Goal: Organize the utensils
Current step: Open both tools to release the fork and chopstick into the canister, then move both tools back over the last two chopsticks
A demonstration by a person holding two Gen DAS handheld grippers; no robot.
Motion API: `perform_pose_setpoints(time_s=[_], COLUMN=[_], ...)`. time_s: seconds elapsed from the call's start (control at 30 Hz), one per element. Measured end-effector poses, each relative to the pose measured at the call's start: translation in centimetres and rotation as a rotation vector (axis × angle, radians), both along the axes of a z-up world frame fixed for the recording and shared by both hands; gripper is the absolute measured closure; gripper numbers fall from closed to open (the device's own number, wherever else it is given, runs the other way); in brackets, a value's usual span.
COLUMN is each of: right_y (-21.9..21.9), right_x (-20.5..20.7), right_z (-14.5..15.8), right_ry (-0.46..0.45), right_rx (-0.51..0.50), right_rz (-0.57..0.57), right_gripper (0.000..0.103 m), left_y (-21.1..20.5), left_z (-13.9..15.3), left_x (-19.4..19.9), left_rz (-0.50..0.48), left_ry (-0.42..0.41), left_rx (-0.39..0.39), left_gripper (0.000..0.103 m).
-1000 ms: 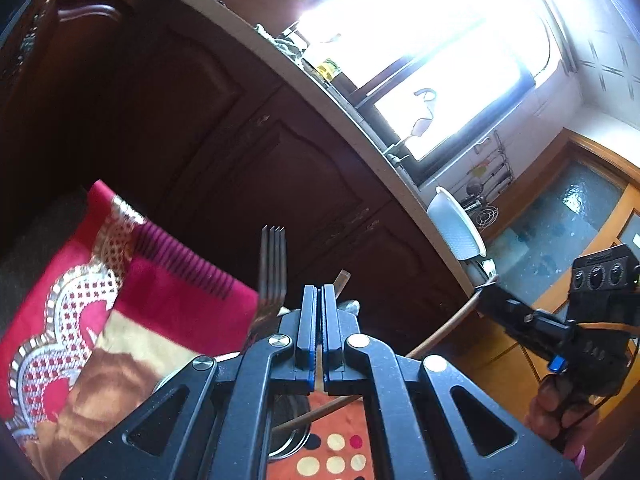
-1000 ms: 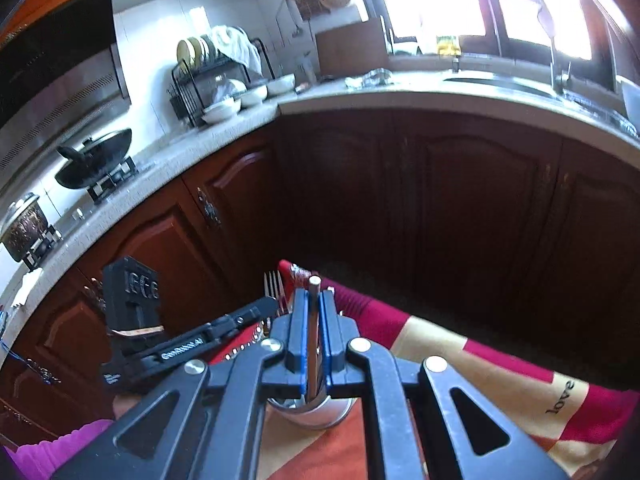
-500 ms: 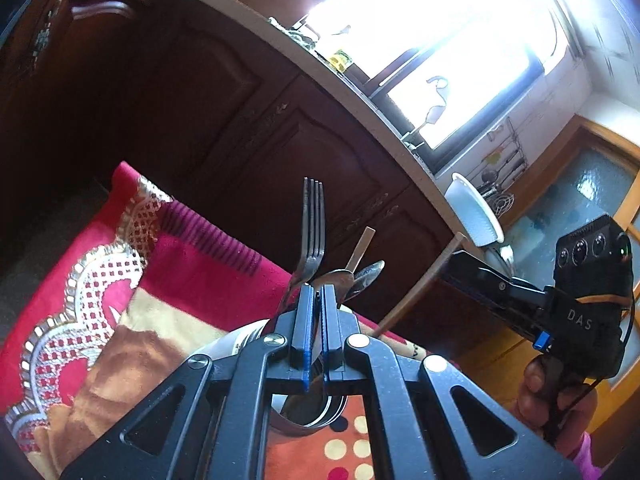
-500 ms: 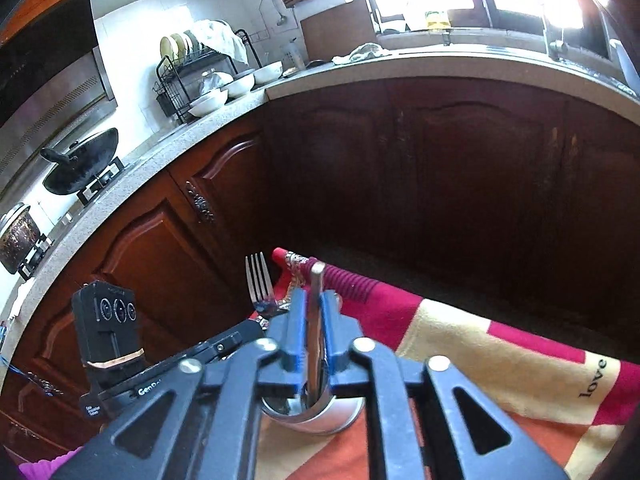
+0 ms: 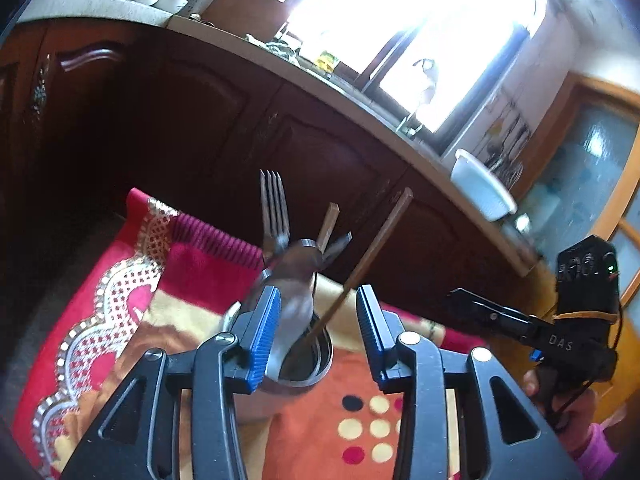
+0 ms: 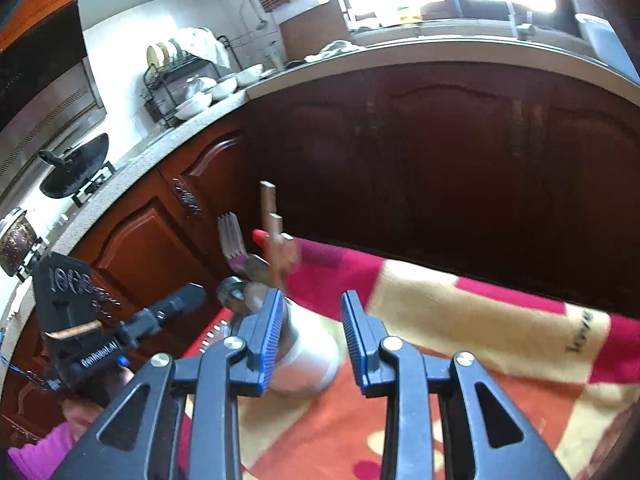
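A steel utensil cup stands on the patterned cloth; it also shows in the right wrist view. In it stand a fork, spoons and two wooden chopsticks. The right wrist view shows the fork and the chopsticks too. My left gripper is open and empty just above the cup. My right gripper is open and empty, with the cup at its left finger. Each gripper appears in the other's view, the right one and the left one.
A red, cream and orange cloth covers the table. Dark wooden cabinets with a stone counter stand behind it. A dish rack and a wok sit on the counter. A white bowl sits near the sink.
Both grippers have opened and let go of their chopsticks, which now stand in the cup. Both have drawn back a little.
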State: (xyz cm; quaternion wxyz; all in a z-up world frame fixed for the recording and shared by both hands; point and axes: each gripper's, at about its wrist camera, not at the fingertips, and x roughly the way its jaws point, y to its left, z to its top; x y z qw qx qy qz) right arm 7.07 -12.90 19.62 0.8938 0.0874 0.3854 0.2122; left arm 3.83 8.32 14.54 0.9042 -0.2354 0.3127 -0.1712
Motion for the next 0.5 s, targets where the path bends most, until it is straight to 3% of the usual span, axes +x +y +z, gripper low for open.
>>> perform_pose_setpoints(time_s=[0.17,0.5], right_y=[-3.8,-11.6], right_x=[-2.4,-7.2], right_z=[-2.0,-7.0], right_ry=[0.037,0.145], right_rx=[-0.043,-0.081], right_rz=[-0.071,-0.237], right_gripper=[0.069,0.069], left_y=[-4.8,-13.9], left_z=[-0.9,-3.8], left_x=[-1.2,-2.8], left_rz=[-0.048,-0.186], left_ry=[0.043,0.124], left_rx=[0.153,0.252], left_gripper=[0.038,0.038])
